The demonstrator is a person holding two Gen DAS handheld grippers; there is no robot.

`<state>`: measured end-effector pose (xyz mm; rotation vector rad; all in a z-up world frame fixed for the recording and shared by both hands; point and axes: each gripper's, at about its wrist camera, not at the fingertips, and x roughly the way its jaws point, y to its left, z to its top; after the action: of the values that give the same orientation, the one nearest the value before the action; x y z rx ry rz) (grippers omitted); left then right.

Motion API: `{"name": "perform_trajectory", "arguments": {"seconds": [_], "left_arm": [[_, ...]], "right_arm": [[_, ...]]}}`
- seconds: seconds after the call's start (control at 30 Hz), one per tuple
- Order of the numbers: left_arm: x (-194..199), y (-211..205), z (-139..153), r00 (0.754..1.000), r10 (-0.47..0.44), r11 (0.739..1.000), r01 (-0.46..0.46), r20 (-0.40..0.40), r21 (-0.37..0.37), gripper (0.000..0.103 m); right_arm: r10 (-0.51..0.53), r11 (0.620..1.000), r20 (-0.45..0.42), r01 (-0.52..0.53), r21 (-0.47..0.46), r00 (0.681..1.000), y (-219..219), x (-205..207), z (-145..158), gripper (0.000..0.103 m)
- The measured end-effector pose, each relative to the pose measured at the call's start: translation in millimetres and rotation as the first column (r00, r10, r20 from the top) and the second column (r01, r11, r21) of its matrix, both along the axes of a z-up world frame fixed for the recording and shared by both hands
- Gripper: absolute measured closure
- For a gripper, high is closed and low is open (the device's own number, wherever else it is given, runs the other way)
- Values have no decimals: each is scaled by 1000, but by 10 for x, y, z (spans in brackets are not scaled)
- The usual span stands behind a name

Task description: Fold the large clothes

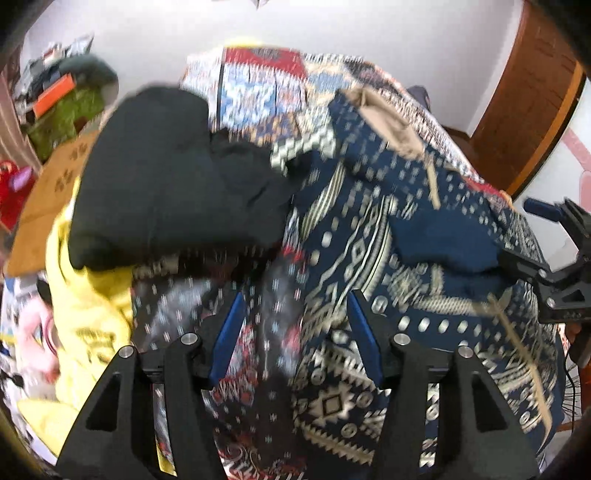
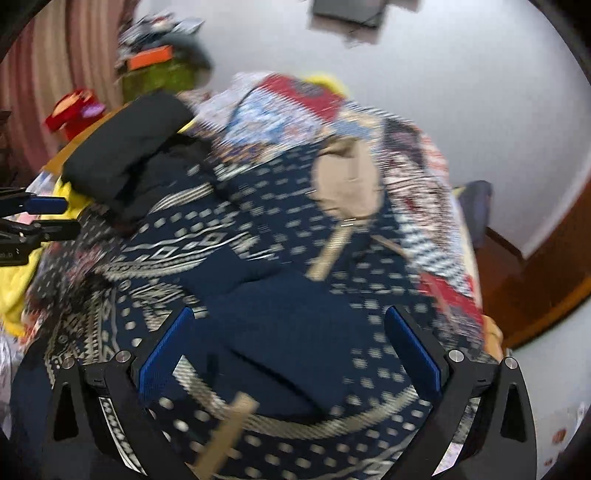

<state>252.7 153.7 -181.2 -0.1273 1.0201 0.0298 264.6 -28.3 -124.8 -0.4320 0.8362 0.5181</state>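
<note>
Beneath both released grippers, left gripper [image 1: 295,332] and right gripper [image 2: 288,354], the navy patterned hoodie [image 2: 280,295] is lying heaped on the bed, looking soft, floppy and best pinched at its hem corners.

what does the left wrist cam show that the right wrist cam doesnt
Only the left wrist view shows the left gripper head-on, jaws open with nothing between them, over the busy red-and-black patterned cloth, and the brown cardboard at the left edge.

Only the right wrist view shows the right gripper head-on, open above a plain navy patch, and the dark panel on the wall.

Both show the navy patterned hoodie with its tan hood lining, the black garment, the yellow cloth and the wooden door.
</note>
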Motion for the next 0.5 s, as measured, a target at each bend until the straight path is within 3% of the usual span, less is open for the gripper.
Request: {"name": "perform_trajectory", "arguments": {"seconds": [0.07, 0.27, 0.5], "left_arm": [[-38, 5, -159, 999, -2, 1000, 1, -34, -17, 46], [-70, -86, -509, 995, -22, 998, 16, -100, -54, 46], [30, -105, -677, 994, 13, 999, -17, -105, -39, 42]], "right_arm": [[30, 999, -32, -31, -15, 999, 158, 23, -125, 3], [58, 997, -180, -66, -34, 982, 431, 182, -452, 23], [79, 996, -296, -85, -8, 952, 536, 267, -700, 56]]}}
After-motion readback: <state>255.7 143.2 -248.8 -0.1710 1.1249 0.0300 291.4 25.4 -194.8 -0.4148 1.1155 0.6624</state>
